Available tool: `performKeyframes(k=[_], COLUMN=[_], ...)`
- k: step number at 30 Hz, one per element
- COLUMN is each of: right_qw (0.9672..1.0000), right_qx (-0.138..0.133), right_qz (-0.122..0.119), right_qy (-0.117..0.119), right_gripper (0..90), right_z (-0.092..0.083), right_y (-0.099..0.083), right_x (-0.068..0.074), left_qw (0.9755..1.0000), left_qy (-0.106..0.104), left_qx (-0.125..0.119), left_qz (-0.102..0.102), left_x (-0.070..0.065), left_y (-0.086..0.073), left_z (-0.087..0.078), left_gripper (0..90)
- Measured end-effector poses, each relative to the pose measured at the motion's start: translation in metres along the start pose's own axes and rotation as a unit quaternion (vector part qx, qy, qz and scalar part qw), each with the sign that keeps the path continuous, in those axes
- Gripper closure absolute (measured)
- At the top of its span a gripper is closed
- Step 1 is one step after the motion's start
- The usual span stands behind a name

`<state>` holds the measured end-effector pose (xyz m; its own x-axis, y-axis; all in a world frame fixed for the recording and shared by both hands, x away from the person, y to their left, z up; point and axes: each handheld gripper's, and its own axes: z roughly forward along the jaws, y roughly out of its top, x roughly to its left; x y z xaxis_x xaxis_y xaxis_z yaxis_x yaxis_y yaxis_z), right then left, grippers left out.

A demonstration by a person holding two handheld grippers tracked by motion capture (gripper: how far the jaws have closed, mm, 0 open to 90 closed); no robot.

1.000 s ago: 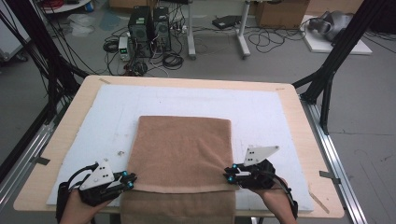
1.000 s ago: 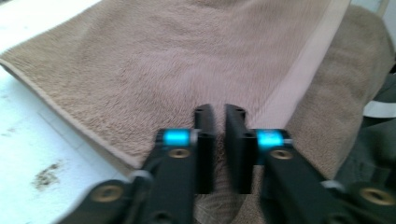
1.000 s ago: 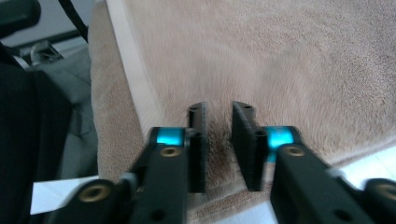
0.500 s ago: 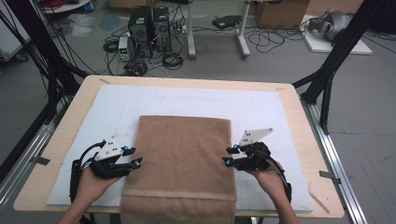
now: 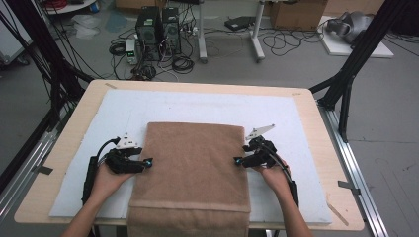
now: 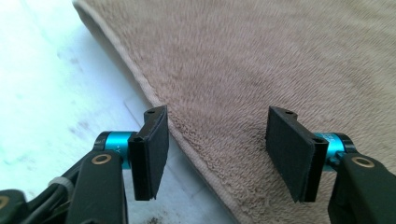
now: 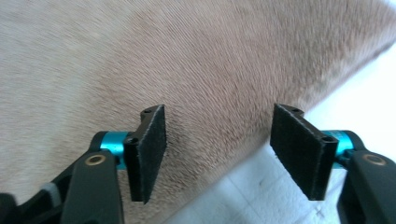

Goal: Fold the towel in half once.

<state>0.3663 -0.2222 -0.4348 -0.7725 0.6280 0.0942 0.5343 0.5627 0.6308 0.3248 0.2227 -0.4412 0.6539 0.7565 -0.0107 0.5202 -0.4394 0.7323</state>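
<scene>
My left gripper (image 5: 148,161) and right gripper (image 5: 237,161) have slid farther up the sides of the brown towel (image 5: 190,168) since a second ago. Both sets of jaws have just been opening and now stand apart, each straddling a towel edge, pads clear of the cloth, the white mat (image 5: 296,123) beneath.

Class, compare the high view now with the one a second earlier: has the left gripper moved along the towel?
Yes. The left gripper has moved away from the table's near edge, up along the brown towel's left side, and its jaws have just been opening, not pressing on the towel.
</scene>
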Motion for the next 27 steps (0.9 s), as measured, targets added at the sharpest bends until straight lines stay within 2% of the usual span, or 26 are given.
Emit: performKeyframes(k=[2,4,6,10,12,14,15,16,17,20,22,27], right_qw=[0.9999,1.0,0.9999,0.9999,1.0,0.9999,0.9998,0.9996,0.9989,0.9986,0.9994,0.9998], right_qx=[-0.005,-0.002,-0.001,-0.002,-0.004,-0.005,-0.007,-0.009,-0.01,-0.004,-0.009,-0.016], right_qz=[0.009,0.003,0.0,0.005,0.003,0.004,0.005,0.008,0.009,0.005,-0.005,-0.003], right_qy=[0.003,-0.004,-0.011,-0.01,-0.006,0.01,0.016,0.026,0.045,0.052,0.033,0.009], right_gripper=[36.3,37.5,40.1,49.0,56.0,63.2,66.7,74.4,77.9,79.2,79.3,79.2], right_z=[0.001,0.001,0.002,0.002,0.002,0.003,0.003,0.003,0.004,0.005,0.004,0.0], right_y=[-0.001,-0.001,-0.001,0.0,0.001,0.001,0.002,0.002,0.002,0.005,0.007,0.02], right_x=[-0.002,0.0,0.002,0.002,0.003,0.002,0.001,0.0,-0.001,-0.004,-0.004,-0.012], left_qw=[0.9998,0.9995,0.9994,0.9995,0.9993,0.9987,0.998,0.9978,0.998,0.9982,0.9988,0.999], left_qy=[-0.012,-0.019,-0.016,-0.014,-0.022,-0.035,-0.051,-0.056,-0.054,-0.053,-0.04,-0.005], left_qx=[0.0,-0.001,-0.003,-0.003,-0.006,-0.006,-0.007,-0.006,-0.005,-0.005,-0.011,-0.033], left_qz=[-0.014,-0.027,-0.03,-0.03,-0.031,-0.035,-0.036,-0.035,-0.032,-0.029,-0.028,-0.029], left_x=[0.003,0.006,0.006,0.005,0.006,0.007,0.008,0.008,0.007,0.007,0.007,0.011], left_y=[-0.001,-0.002,-0.001,-0.001,-0.001,0.0,0.001,0.001,0.002,0.003,0.004,0.016], left_z=[0.001,0.001,0.002,0.002,0.002,0.003,0.004,0.005,0.005,0.004,0.005,0.009], left_gripper=[40.4,43.0,46.0,51.2,57.7,65.6,70.7,78.5,79.2,80.5,81.2,81.5])
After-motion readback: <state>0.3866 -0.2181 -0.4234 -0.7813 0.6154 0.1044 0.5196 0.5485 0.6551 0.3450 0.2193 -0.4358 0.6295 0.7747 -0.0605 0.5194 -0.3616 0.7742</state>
